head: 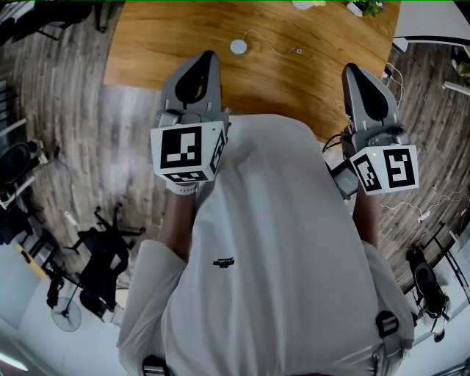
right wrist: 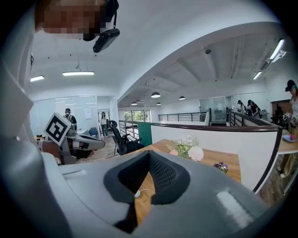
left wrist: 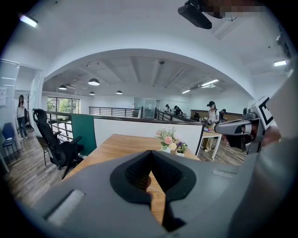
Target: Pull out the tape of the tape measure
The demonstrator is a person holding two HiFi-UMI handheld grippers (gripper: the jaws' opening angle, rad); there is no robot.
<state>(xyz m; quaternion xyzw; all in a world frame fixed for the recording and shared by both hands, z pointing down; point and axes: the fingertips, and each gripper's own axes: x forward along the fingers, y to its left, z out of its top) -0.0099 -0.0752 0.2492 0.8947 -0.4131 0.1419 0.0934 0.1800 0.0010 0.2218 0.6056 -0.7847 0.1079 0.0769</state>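
white tape measure [head: 238, 46] ahead of left tongs [head: 208, 57], right tongs [head: 352, 70] (shut)

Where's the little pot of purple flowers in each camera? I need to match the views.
Head view: purple flowers at the top edge, right of centre, at the far end of the wooden table.
Left gripper view: purple flowers just right of centre, beside a larger bouquet.
Right gripper view: purple flowers right of centre, low on the tabletop.
Shared landmark: the wooden table, in all three.
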